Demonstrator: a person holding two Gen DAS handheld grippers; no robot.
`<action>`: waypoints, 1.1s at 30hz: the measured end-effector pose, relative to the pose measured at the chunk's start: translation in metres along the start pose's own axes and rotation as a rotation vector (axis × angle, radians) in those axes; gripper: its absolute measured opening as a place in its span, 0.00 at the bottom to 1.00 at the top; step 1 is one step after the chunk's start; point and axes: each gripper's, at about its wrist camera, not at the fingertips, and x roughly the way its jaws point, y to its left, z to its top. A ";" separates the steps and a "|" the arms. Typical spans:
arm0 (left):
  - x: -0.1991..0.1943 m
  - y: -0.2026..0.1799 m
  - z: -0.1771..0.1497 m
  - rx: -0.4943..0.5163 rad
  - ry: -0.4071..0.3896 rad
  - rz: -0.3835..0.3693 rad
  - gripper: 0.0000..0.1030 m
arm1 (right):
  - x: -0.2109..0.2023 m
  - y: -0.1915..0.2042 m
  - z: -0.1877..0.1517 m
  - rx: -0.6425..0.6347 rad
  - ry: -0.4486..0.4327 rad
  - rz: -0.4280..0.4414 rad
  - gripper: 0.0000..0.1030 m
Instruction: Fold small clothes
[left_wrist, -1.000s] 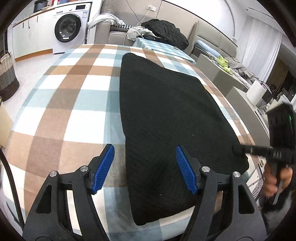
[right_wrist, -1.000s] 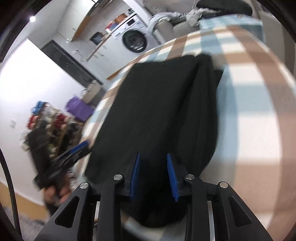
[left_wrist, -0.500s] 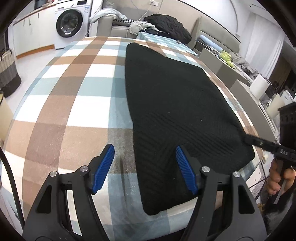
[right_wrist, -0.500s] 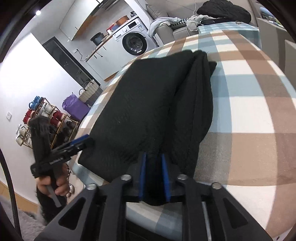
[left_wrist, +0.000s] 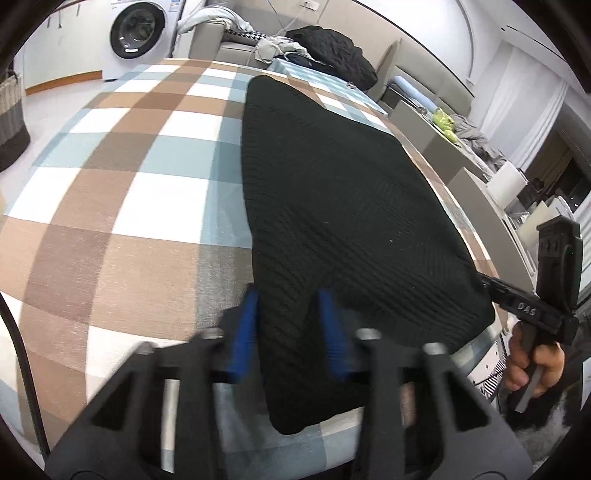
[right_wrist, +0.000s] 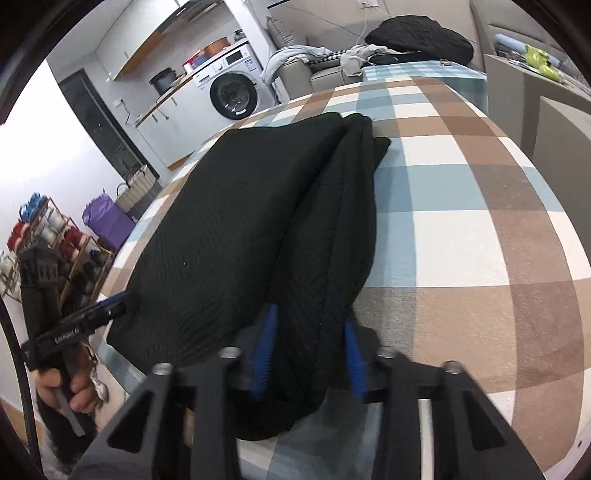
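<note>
A black knit garment (left_wrist: 332, 206) lies flat on the checked tablecloth (left_wrist: 122, 192), its near end at the table's front edge. My left gripper (left_wrist: 290, 328) is closing around the garment's near left corner, blue pads on both sides of the cloth. My right gripper (right_wrist: 308, 350) sits over the near right corner of the same garment (right_wrist: 229, 236); its jaws are partly apart around a thick fold of cloth. Each gripper shows in the other's view, the right one (left_wrist: 517, 299) and the left one (right_wrist: 85, 325), at the garment's corners.
A washing machine (left_wrist: 136, 33) and a sofa piled with clothes (left_wrist: 325, 51) stand beyond the table. A woven basket (left_wrist: 11, 118) is on the floor at the left. Grey cabinets (left_wrist: 461, 155) run along the right. A shoe rack (right_wrist: 48, 243) stands at the left.
My left gripper moved forward and right onto the garment's corner and its jaws narrowed from wide open. My right gripper's jaws, nearly shut half a second ago, have widened around the fold.
</note>
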 end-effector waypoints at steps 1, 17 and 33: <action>0.000 -0.001 0.000 0.009 -0.006 0.007 0.21 | 0.000 0.003 0.000 -0.023 -0.004 -0.008 0.23; 0.036 0.009 0.057 0.041 -0.022 0.092 0.20 | 0.042 0.011 0.046 -0.033 0.011 -0.039 0.17; 0.079 0.013 0.115 0.083 -0.039 0.161 0.20 | 0.082 0.008 0.105 -0.016 -0.007 -0.102 0.18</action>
